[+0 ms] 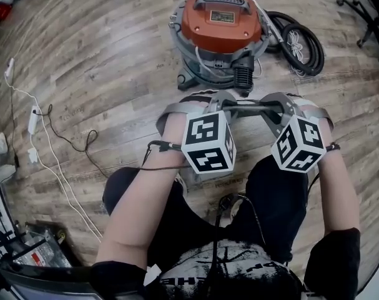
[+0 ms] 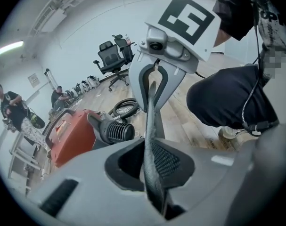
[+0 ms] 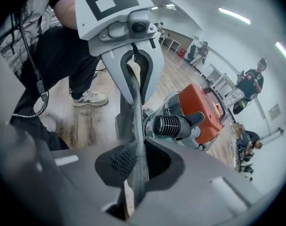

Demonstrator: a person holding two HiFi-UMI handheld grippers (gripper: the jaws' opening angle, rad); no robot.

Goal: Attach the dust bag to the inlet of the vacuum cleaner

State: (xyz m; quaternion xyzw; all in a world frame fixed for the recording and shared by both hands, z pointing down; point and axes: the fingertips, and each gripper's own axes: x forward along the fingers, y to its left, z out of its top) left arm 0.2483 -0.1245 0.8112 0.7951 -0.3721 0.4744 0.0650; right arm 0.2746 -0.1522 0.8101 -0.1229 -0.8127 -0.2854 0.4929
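Centrally, the dust bag (image 1: 255,104) showed only edge-on, as a thin dark strip held above the wood floor (image 1: 114,74) between the left tongs (image 1: 230,105) and the right tongs (image 1: 273,108). Each pair was closed narrowly on one end of it, and the bag's body could not be made out. Just beyond stood the orange-topped vacuum cleaner (image 1: 219,27), its ribbed black port (image 1: 242,77) facing the person. The hose (image 1: 301,42) lay coiled beside it, partly hidden.

The dust bag (image 1: 251,105) is a thin grey strip seen edge-on, held flat above the wood floor (image 1: 114,74) and pinched at both ends. Just beyond it the vacuum cleaner (image 1: 220,27) stands upright, orange on top, its black ribbed inlet (image 1: 242,78) facing the bag
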